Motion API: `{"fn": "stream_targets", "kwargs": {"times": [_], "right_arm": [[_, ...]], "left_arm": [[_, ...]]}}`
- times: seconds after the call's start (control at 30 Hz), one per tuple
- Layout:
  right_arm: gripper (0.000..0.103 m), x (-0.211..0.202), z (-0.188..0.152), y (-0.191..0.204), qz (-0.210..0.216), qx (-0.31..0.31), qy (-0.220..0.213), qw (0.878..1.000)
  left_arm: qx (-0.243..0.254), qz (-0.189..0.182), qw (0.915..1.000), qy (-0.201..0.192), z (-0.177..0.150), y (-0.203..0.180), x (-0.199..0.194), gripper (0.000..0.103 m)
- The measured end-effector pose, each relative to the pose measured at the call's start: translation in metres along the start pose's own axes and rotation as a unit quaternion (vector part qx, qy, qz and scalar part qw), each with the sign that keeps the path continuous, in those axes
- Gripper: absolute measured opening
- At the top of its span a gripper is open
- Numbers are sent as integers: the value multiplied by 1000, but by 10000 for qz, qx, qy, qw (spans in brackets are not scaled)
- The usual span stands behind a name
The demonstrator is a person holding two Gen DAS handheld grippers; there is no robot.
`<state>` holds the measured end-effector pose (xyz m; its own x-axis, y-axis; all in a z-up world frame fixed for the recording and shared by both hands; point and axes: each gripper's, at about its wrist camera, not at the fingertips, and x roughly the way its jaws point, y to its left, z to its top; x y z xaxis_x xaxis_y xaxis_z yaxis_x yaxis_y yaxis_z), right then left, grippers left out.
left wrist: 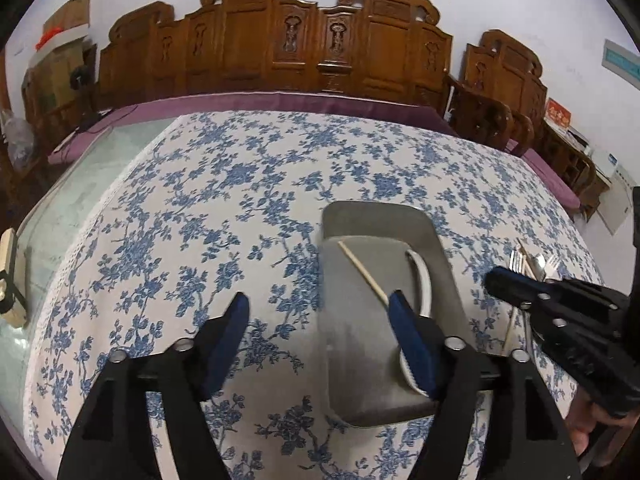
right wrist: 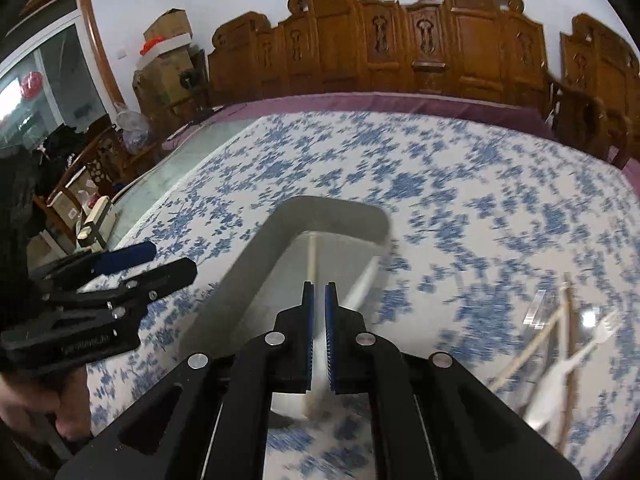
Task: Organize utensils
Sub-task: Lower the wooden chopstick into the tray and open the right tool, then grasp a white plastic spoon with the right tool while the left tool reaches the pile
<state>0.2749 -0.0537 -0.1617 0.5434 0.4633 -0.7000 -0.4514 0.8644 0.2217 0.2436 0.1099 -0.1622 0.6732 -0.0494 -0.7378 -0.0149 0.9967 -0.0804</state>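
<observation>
A floral tablecloth (left wrist: 240,208) is covering the table. A grey tray (left wrist: 360,368) is holding a chopstick (left wrist: 362,268) and a white spoon (left wrist: 425,280). The left gripper (left wrist: 320,312) is hovering with jaws spread wide, empty. The right gripper (right wrist: 319,292) is pointing into the tray, jaws nearly closed, nothing visibly clamped. Loose utensils (right wrist: 560,344) are lying right of the tray.

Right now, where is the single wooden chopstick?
In the left wrist view, the wooden chopstick lies diagonally inside the grey rectangular tray, left of the white spoon, its near end by the left gripper.
</observation>
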Motion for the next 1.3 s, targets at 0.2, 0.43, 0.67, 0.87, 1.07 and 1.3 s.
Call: {"fn": "stream_targets", "kwargs": {"times": [0.2, 0.43, 0.67, 0.87, 1.07, 1.3], "right_arm": [[28, -38, -18, -41, -446, -100, -176, 9988], [34, -59, -42, -97, -934, -8, -157, 9955], [39, -46, -66, -132, -1012, 149, 42, 9947], [39, -28, -78, -143, -864, 258, 209, 9957], [39, -10, -75, -152, -868, 299, 353, 9952], [39, 4, -79, -170, -647, 484, 463, 9957]], "left_arm": [[212, -170, 9996, -75, -6, -23, -4, 83], [582, -341, 9976, -141, -18, -62, -12, 83], [809, -537, 9951, -171, -32, -96, -17, 83], [835, -589, 9947, -148, -40, -112, -14, 83], [900, -588, 9941, -145, -46, -125, -13, 83], [1027, -536, 9931, -152, -53, -144, -11, 83]]}}
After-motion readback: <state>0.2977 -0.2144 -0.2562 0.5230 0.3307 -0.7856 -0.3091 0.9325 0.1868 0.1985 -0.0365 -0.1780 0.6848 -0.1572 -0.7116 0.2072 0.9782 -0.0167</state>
